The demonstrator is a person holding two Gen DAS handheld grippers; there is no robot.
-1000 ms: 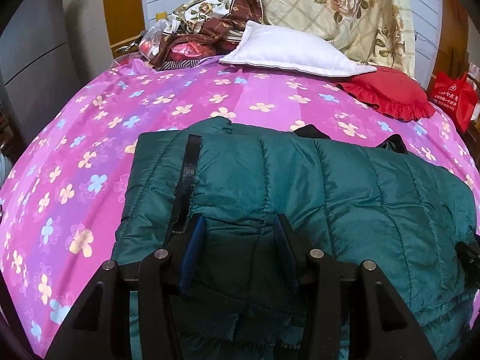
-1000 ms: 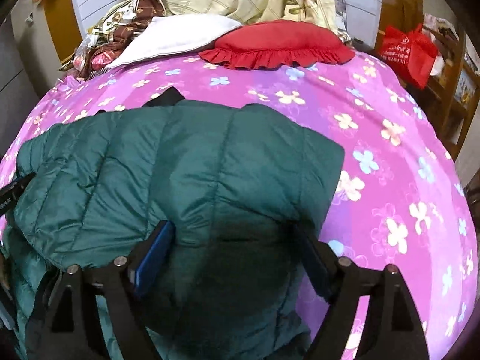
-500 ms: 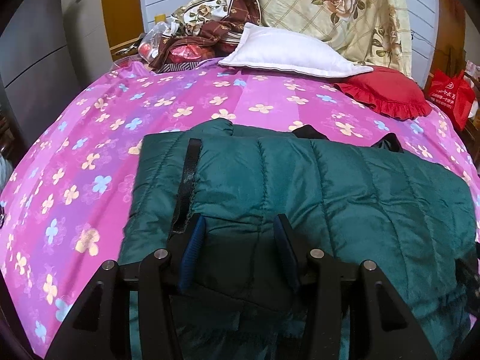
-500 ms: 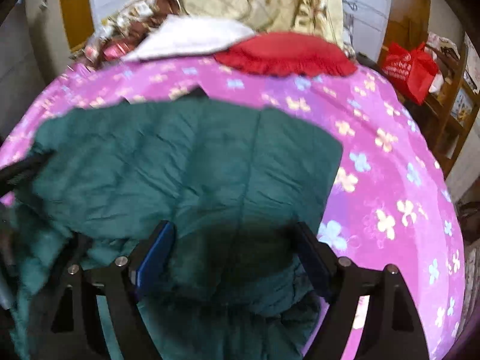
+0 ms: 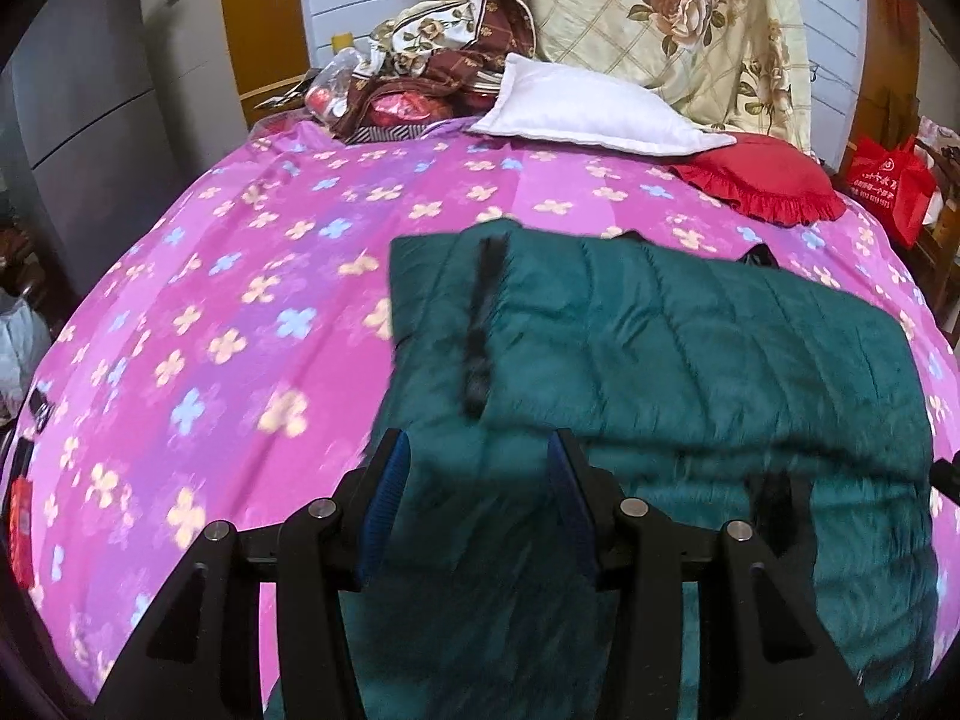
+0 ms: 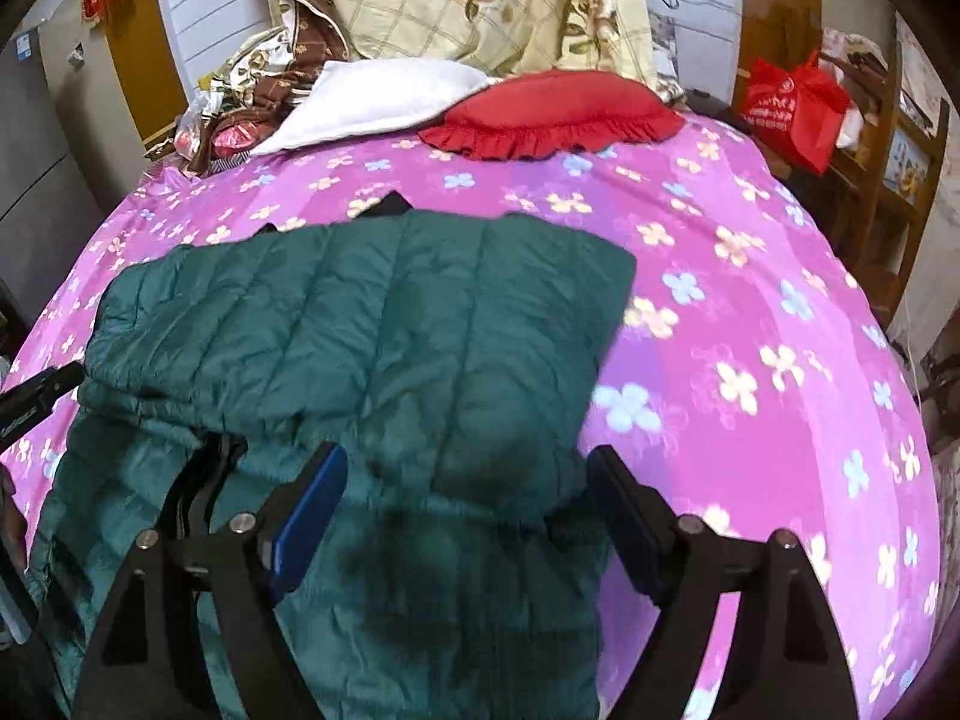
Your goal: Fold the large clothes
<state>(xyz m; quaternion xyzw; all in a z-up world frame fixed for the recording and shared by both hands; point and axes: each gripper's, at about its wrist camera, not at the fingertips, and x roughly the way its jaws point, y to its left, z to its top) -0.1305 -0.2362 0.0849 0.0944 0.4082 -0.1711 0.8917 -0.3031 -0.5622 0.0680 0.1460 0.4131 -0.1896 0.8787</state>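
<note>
A dark green quilted jacket [image 5: 690,336] lies folded on the pink flowered bed, its upper layer lying over a lower one, with a black zipper strip [image 5: 483,312] down its left side. It also fills the near left of the right wrist view [image 6: 384,330]. My left gripper [image 5: 477,468] is open above the jacket's near left part, fabric showing between the fingers. My right gripper [image 6: 465,483] is wide open above the jacket's near right part. Neither holds fabric.
A white pillow [image 5: 594,114] and a red frilled cushion [image 5: 768,180] lie at the head of the bed, with a floral quilt [image 5: 660,18] and a clothes pile [image 5: 414,84] behind. A red bag [image 6: 792,102] and wooden shelves stand right. Grey cabinets [image 5: 78,108] stand left.
Both grippers have pulled back towards the near edge of the bed. The jacket now sits farther off and its lower layer shows below the fold.
</note>
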